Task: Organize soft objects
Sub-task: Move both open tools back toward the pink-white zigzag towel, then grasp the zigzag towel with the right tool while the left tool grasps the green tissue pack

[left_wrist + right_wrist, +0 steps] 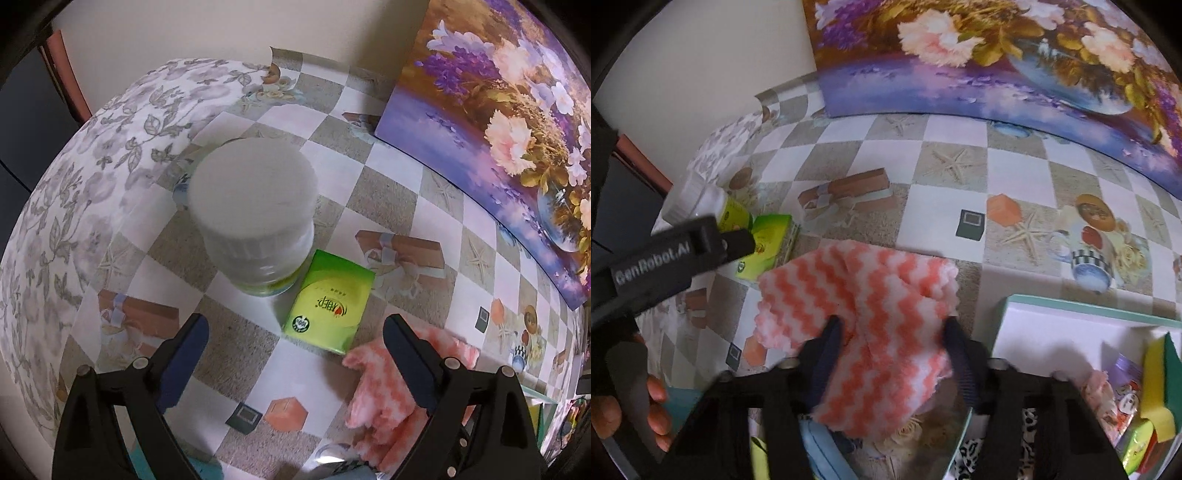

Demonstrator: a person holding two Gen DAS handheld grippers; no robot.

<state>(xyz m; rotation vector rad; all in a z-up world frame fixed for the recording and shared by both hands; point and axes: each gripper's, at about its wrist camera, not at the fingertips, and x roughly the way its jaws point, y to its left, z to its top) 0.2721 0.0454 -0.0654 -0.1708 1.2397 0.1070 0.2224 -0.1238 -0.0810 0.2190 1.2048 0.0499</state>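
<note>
**Checkered counter with a floral painting behind**

My right claw (892,332) is clamped on the pink zigzag cloth (864,314), centre frame. My left claw (295,354) stands apart over the counter (402,192). A floral painting (498,122) leans upper right; a white-lidded jar (255,214) touches a green tissue pack (328,302).

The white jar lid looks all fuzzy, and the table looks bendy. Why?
Left wrist view: the jar sits close and is smeared, while the green pack stays sharper. Both views: the fisheye lens curves the table and painting edges.
</note>
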